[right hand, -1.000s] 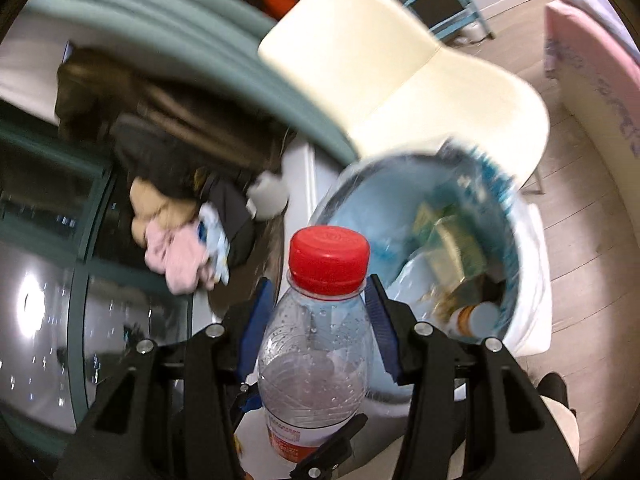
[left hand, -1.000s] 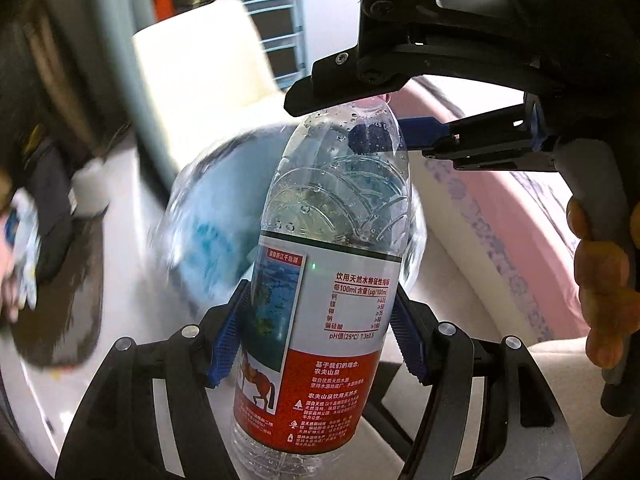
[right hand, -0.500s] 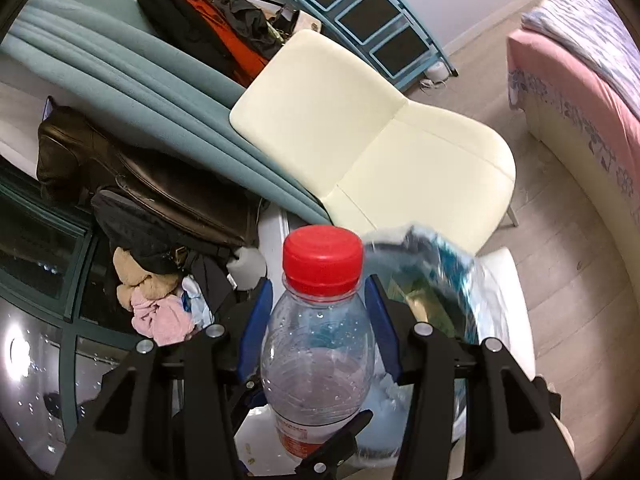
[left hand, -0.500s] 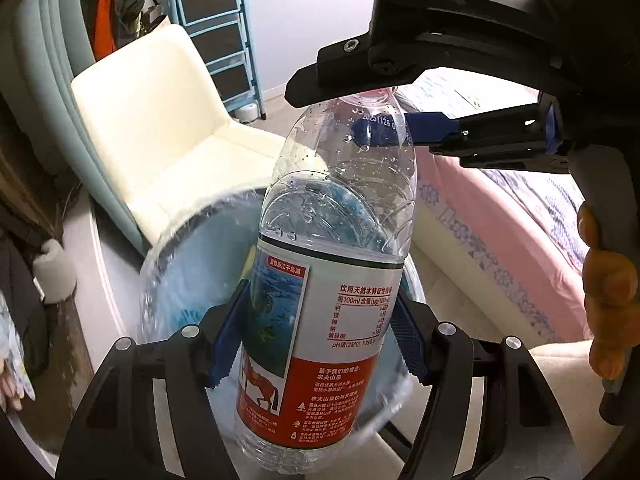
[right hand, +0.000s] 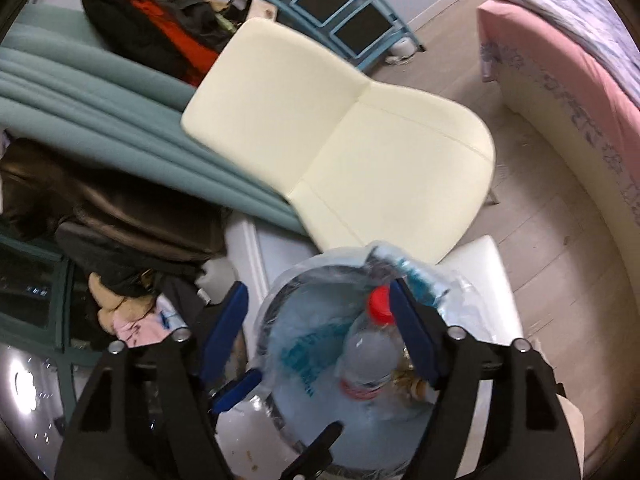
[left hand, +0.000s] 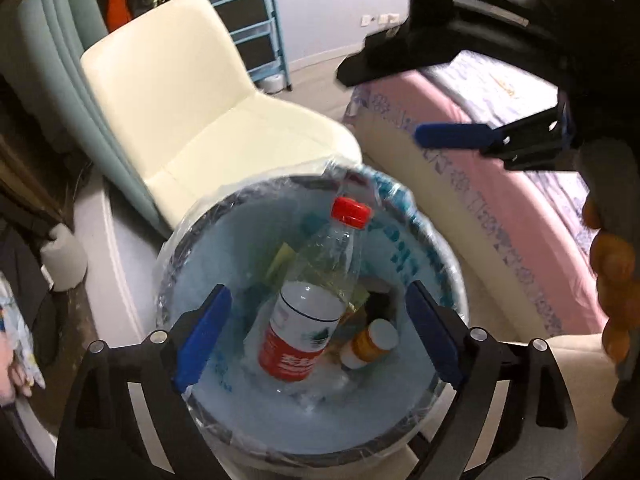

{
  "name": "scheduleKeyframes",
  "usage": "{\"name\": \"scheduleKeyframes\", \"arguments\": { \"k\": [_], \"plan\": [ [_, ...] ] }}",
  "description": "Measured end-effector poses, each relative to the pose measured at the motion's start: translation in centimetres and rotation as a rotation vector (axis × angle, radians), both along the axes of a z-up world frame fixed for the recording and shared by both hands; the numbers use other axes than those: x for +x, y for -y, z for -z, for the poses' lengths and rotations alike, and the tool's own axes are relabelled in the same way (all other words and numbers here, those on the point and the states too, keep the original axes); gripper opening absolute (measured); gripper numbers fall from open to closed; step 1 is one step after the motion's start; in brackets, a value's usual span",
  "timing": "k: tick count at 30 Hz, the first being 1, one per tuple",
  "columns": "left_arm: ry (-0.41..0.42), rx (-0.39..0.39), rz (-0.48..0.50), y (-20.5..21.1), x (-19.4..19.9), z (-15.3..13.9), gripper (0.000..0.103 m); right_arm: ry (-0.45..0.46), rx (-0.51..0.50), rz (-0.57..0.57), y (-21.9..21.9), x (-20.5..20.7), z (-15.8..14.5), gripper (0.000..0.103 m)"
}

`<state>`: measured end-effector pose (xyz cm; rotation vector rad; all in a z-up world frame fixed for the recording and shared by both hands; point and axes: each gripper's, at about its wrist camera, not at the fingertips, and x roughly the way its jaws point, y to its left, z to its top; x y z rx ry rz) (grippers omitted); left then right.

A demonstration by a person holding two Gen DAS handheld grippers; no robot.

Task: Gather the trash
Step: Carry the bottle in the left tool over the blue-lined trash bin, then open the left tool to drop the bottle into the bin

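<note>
A clear plastic bottle (left hand: 310, 300) with a red cap and a red-and-white label lies tilted inside the trash bin (left hand: 192, 236), which has a clear liner with blue print. It also shows in the right wrist view (right hand: 366, 364), inside the bin (right hand: 280, 300). My left gripper (left hand: 316, 328) is open and empty above the bin. My right gripper (right hand: 320, 328) is open and empty, also above the bin. Its blue finger (left hand: 452, 136) shows at upper right in the left wrist view.
A small orange pill bottle (left hand: 370, 344) and other trash lie in the bin. A cream chair (left hand: 208, 92) stands behind it. A pink bed (left hand: 520, 184) is to the right. Clothes are piled (right hand: 100, 200) on the left. A blue rack (left hand: 248, 8) stands at the wall.
Both grippers opened and let go of the bottle. It dropped into the bin and now lies tilted among the trash.
</note>
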<state>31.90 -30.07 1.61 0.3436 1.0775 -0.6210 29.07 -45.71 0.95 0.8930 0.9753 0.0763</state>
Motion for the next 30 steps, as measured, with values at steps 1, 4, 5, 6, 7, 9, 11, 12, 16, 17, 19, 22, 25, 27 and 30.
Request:
{"name": "scheduleKeyframes", "arguments": {
  "k": [1,4,5,6,7,9,11,12,16,17,19,22,25,27,30],
  "plan": [
    [-0.007,-0.001,-0.005,-0.1,-0.1,0.1,0.086,0.003,-0.001,0.001,0.0,0.0,0.0,0.071],
    [-0.025,-0.016,-0.038,-0.7,-0.4,0.2,0.086,0.008,-0.01,-0.01,-0.3,0.1,-0.1,0.071],
    [-0.027,-0.023,-0.048,-0.9,-0.4,0.1,0.086,0.015,-0.01,-0.021,-0.5,0.2,-0.3,0.071],
    [-0.026,-0.032,-0.063,-1.2,-0.4,0.0,0.086,0.021,-0.016,-0.034,-0.8,0.3,-0.4,0.071],
    [-0.027,-0.041,-0.081,-1.4,-0.4,-0.2,0.086,0.024,-0.019,-0.043,-0.9,0.4,-0.5,0.071],
    [-0.037,-0.064,-0.113,-1.9,-0.2,-0.5,0.086,0.034,-0.018,-0.074,-1.4,0.7,-0.6,0.071],
    [-0.041,-0.097,-0.16,-2.7,0.0,-0.8,0.086,0.039,-0.024,-0.099,-1.8,0.9,-0.7,0.071],
    [-0.042,-0.108,-0.175,-3.0,-0.1,-0.9,0.086,0.042,-0.023,-0.115,-2.0,1.0,-0.7,0.071],
    [-0.046,-0.162,-0.274,-4.6,-0.2,-1.5,0.086,0.066,-0.024,-0.19,-2.9,1.5,-1.1,0.071],
    [-0.045,-0.168,-0.3,-5.0,-0.3,-1.6,0.086,0.07,-0.024,-0.206,-3.1,1.7,-1.2,0.071],
    [-0.039,-0.177,-0.348,-5.4,-0.7,-1.8,0.086,0.08,-0.026,-0.26,-3.9,2.0,-1.3,0.071],
    [-0.036,-0.194,-0.426,-6.2,-1.6,-2.0,0.086,0.092,-0.033,-0.347,-5.4,2.3,-1.3,0.071],
    [-0.039,-0.207,-0.518,-7.3,-2.8,-2.0,0.086,0.106,-0.042,-0.435,-7.0,2.2,-1.3,0.071],
    [-0.043,-0.21,-0.587,-8.3,-4.0,-1.9,0.086,0.106,-0.039,-0.503,-8.3,1.9,-1.1,0.071],
    [-0.051,-0.213,-0.671,-9.9,-5.7,-1.6,0.086,0.098,-0.029,-0.577,-10.2,1.3,-0.8,0.071]
  ]
}}
